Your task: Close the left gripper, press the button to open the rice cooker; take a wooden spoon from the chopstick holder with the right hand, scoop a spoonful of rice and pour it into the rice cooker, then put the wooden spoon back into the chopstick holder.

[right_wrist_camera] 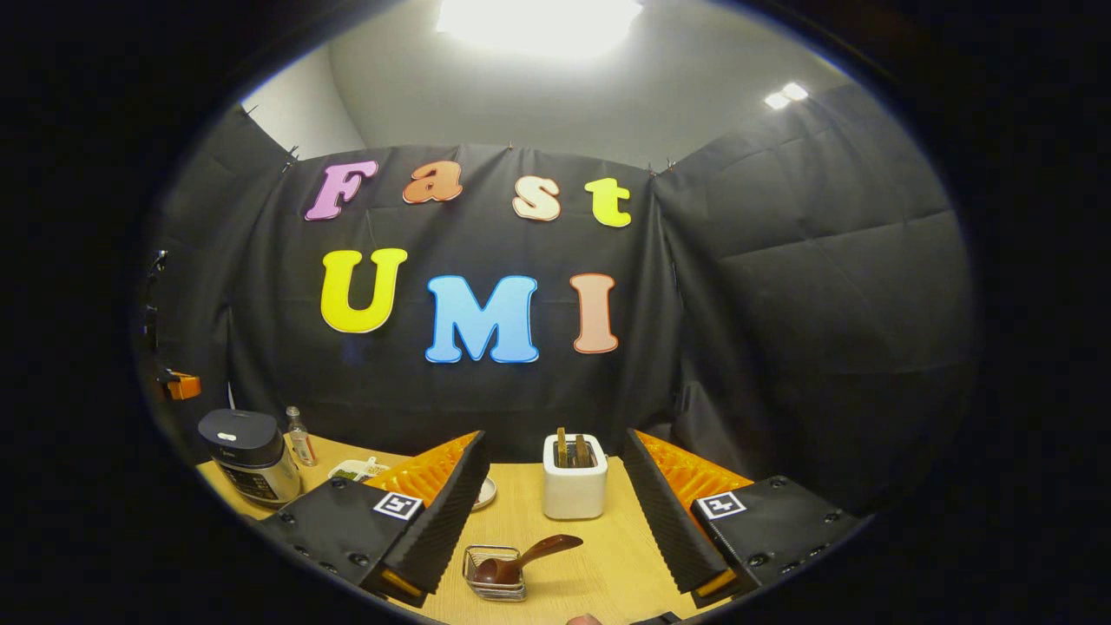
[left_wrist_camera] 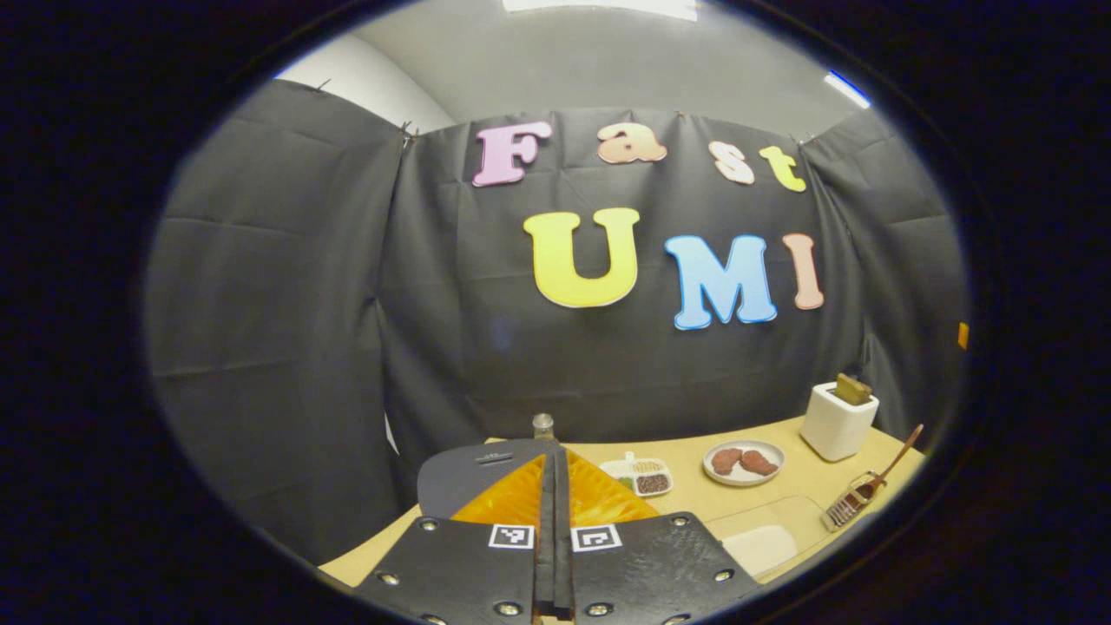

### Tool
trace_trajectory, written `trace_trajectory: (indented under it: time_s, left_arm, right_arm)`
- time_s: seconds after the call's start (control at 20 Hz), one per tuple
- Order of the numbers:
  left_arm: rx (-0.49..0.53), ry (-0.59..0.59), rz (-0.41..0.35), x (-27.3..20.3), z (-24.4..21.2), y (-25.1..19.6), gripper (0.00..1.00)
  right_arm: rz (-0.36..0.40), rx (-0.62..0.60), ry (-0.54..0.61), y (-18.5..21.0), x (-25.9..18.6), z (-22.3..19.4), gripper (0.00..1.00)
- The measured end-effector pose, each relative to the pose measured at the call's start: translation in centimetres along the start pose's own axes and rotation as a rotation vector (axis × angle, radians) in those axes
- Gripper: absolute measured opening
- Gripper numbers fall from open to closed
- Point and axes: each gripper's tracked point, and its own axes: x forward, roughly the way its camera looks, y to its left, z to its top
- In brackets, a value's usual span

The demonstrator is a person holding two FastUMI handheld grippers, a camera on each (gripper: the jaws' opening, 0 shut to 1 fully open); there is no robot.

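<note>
On the table [right_wrist_camera: 608, 564], dark-lidded rice cooker [right_wrist_camera: 246, 456]; left gripper [left_wrist_camera: 553, 529] pressed together, right gripper [right_wrist_camera: 560, 512] spread.

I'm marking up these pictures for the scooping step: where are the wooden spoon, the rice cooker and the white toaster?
wooden spoon [right_wrist_camera: 529, 554], right gripper view, on its handle.
rice cooker [right_wrist_camera: 247, 456], right gripper view, on its side wall below the lid.
white toaster [right_wrist_camera: 574, 490], right gripper view, on its front face.

Left gripper [left_wrist_camera: 553, 486] with fingers pressed together above the rice cooker [left_wrist_camera: 473, 482]. Right of the cooker: compartment tray [left_wrist_camera: 640, 476], plate [left_wrist_camera: 743, 462], toaster [left_wrist_camera: 838, 421], wooden spoon [left_wrist_camera: 885, 473] in its wire chopstick holder [left_wrist_camera: 846, 510].
</note>
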Motion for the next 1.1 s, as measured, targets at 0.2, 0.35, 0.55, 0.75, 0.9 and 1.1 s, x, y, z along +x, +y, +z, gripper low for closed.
trace_trajectory:
  time_s: [0.2, 0.35, 0.55, 0.75, 0.9, 1.1]
  left_arm:
    - [-0.024, 0.092, -0.024, 2.8, -4.3, 1.0, 0.00]
    - [-0.044, 0.131, -0.025, 4.4, -6.9, 1.5, 0.01]
    - [-0.061, 0.182, -0.029, 5.9, -9.7, 1.7, 0.00]
    - [-0.059, 0.212, -0.011, 5.9, -11.2, 1.6, 0.02]
    - [-0.093, 0.229, -0.006, 5.9, -11.9, 1.4, 0.02]
    - [-0.074, 0.172, -0.015, 5.8, -10.3, 1.6, 0.02]
  right_arm:
    - [-0.033, -0.024, 0.008, 0.7, 0.1, 0.1, 0.99]
    - [-0.052, -0.031, 0.019, 1.3, 0.2, 0.1, 0.99]
    - [-0.063, -0.052, 0.037, 2.1, 0.4, -0.3, 0.99]
    - [-0.060, -0.061, 0.046, 2.8, 0.6, -0.4, 1.00]
    - [-0.045, -0.063, 0.064, 3.5, 0.7, -0.9, 1.00]
    - [-0.022, -0.064, 0.054, 4.1, 0.7, -0.7, 0.99]
